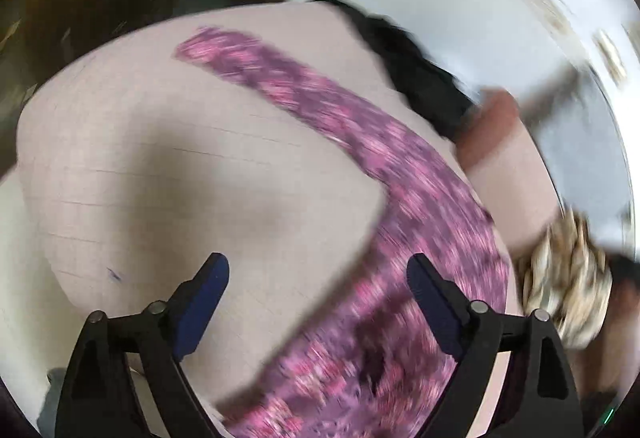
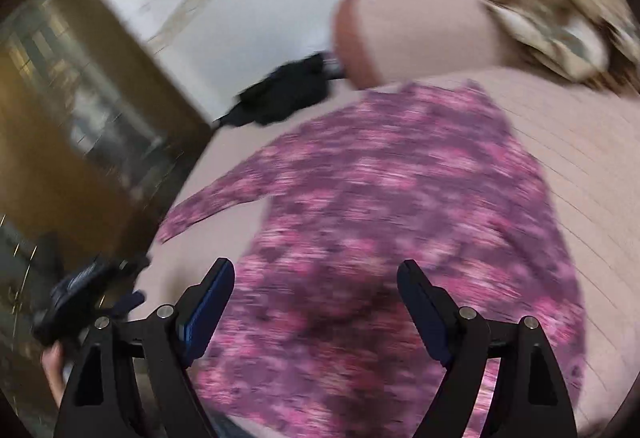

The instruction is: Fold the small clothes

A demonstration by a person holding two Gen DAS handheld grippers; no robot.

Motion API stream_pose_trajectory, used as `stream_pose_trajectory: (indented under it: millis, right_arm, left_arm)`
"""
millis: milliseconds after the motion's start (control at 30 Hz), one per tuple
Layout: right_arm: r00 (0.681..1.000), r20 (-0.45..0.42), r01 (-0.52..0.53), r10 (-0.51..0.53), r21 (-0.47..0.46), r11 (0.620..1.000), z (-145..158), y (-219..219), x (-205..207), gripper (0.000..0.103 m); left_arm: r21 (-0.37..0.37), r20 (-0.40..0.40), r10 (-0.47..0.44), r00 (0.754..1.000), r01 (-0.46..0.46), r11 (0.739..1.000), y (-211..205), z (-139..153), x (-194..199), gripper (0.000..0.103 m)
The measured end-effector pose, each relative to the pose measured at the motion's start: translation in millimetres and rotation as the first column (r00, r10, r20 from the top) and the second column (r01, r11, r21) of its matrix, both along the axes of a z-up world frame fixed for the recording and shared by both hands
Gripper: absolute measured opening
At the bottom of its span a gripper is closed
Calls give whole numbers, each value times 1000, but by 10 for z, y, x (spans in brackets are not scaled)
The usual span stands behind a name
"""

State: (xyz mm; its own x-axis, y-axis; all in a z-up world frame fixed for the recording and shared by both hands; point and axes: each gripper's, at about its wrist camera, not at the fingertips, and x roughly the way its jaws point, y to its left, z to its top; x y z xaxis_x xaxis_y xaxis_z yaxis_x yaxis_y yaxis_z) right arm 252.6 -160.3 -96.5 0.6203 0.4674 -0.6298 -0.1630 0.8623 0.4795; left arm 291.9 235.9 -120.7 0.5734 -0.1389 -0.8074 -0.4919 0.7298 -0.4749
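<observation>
A pink-and-purple patterned top (image 2: 380,206) lies spread flat on a pale pink bed sheet (image 2: 580,158), one long sleeve (image 2: 216,198) reaching left. In the left wrist view the top (image 1: 400,278) shows with its sleeve (image 1: 280,78) stretched away up-left. My left gripper (image 1: 318,274) is open and empty, above the sheet at the top's edge. My right gripper (image 2: 316,278) is open and empty, above the top's body. Both views are motion-blurred. The left gripper also shows at the lower left of the right wrist view (image 2: 92,290), held in a hand.
A black garment (image 2: 280,94) lies at the bed's far edge, also in the left wrist view (image 1: 412,66). A beige patterned cloth bundle (image 2: 552,18) sits at the far right, also in the left wrist view (image 1: 568,278). A pink pillow (image 2: 400,34) lies beyond the top. A brown cabinet (image 2: 80,118) stands beside the bed.
</observation>
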Motion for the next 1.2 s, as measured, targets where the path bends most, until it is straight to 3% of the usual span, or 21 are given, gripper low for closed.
stream_pose_trajectory:
  millis: [133, 267, 433, 567, 633, 667, 700, 733, 800, 833, 900, 933, 1033, 1100, 1200]
  right_arm:
    - [995, -17, -96, 97, 38, 995, -28, 472, 322, 87]
    - [986, -81, -137, 145, 96, 986, -309, 816, 754, 87]
    - [974, -121, -179, 190, 97, 979, -703, 1010, 1084, 84]
    - [975, -117, -172, 188, 131, 976, -908, 926, 1165, 81]
    - [979, -105, -160, 175, 138, 977, -949, 826, 1137, 81]
    - [980, -101, -155, 169, 134, 979, -958, 784, 1122, 79]
    - [983, -96, -145, 158, 123, 982, -974, 721, 1105, 76]
    - [985, -94, -136, 147, 117, 984, -960, 675, 1099, 73]
    - [987, -88, -123, 135, 126, 984, -938, 580, 1101, 67]
    - [988, -85, -114, 126, 137, 984, -916, 517, 1107, 66]
    - [991, -88, -88, 101, 143, 986, -848, 401, 1115, 60]
    - [992, -93, -76, 90, 145, 986, -813, 344, 1113, 59]
    - [991, -105, -67, 83, 147, 987, -661, 130, 1067, 57]
    - [992, -105, -51, 67, 154, 987, -578, -71, 978, 57]
    - [993, -115, 21, -1, 172, 985, -540, -537, 764, 57]
  left_arm:
    - [-135, -50, 115, 992, -120, 984, 722, -272, 356, 90]
    - [-136, -64, 181, 981, -188, 973, 1147, -496, 751, 90]
    - [-177, -133, 265, 955, -286, 942, 1586, -937, 1326, 87]
    - [-22, -96, 282, 955, -285, 958, 1672, -901, 1769, 86]
    - [25, -104, 282, 954, -281, 959, 1667, -926, 1922, 78]
    - [80, -120, 298, 947, -290, 954, 1646, -944, 2000, 66]
    - [131, -130, 313, 941, -297, 946, 1605, -921, 2016, 36]
    - [153, -127, 310, 942, -290, 945, 1562, -903, 2019, 14]
    - [91, -88, 276, 957, -268, 959, 1453, -803, 1984, 11]
    - [118, -52, 270, 961, -263, 958, 1368, -656, 1929, 11]
    - [286, 73, 173, 982, -187, 940, 905, -131, 1833, 11]
    - [372, 137, 96, 986, -141, 917, 587, 152, 1752, 11]
    - [512, 244, -94, 965, -46, 858, -244, 689, 1441, 11]
    - [571, 272, -265, 925, 67, 818, -902, 912, 1127, 11]
    - [604, 247, -514, 822, 284, 744, -1788, 901, 709, 12]
